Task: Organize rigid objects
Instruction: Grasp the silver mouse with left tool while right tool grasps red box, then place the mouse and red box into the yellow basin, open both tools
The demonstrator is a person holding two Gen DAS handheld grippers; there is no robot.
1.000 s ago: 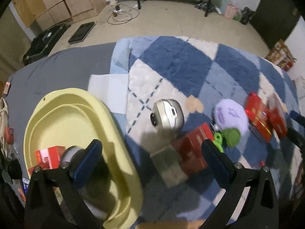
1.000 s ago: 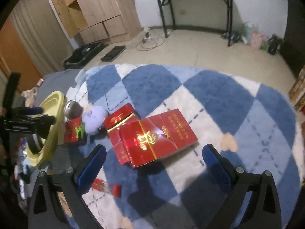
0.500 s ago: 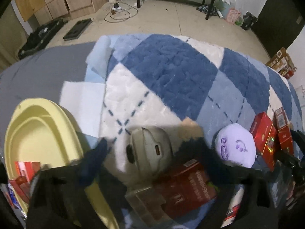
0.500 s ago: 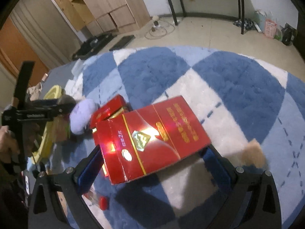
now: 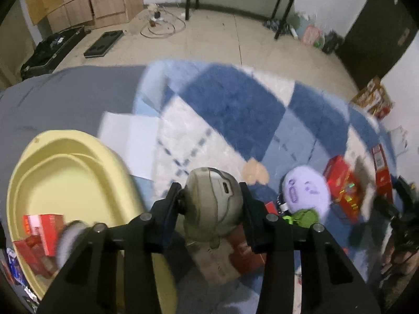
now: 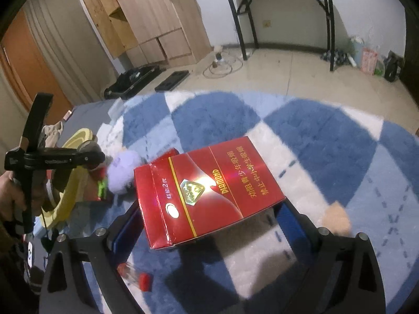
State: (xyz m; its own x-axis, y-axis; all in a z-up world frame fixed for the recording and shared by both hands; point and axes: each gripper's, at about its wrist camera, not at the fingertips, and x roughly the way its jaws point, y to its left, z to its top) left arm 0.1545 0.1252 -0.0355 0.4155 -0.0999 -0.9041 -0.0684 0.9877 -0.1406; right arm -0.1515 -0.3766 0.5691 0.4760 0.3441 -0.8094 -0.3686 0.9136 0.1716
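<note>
The left gripper [image 5: 210,196] is clamped on a rounded grey-silver device [image 5: 213,204], one finger pressed to each side of it, just right of the yellow tub [image 5: 65,157]. The tub sits at the near left, partly on the grey mat [image 5: 52,94] and partly on the blue-and-white checked rug [image 5: 235,110]. Inside the tub, toward its near left wall, lie red boxes [image 5: 39,225] and a blurred grey round thing [image 5: 68,238] beside them; the far part of the tub's floor is bare yellow.

Below the held device, on the rug, lie a pale box [image 5: 220,261] and a red box [image 5: 248,256], touching each other. To the right sit a lilac plush [image 5: 306,191] with a face drawn on it, a green item [image 5: 303,216] against its near edge, and further right more red boxes [image 5: 343,183], blurred.

The right gripper [image 6: 207,214] grips a large red carton [image 6: 207,193] marked "DIAMOND", its fingers closed against the carton's left and right sides, and the carton is raised above the rug [image 6: 327,136]. Behind its far left corner is another red box [image 6: 167,155], then the lilac plush [image 6: 123,170] and the yellow tub [image 6: 70,183], seen edge-on. A small clear item with a red cap [image 6: 136,280] lies on the rug near the left finger.
</note>
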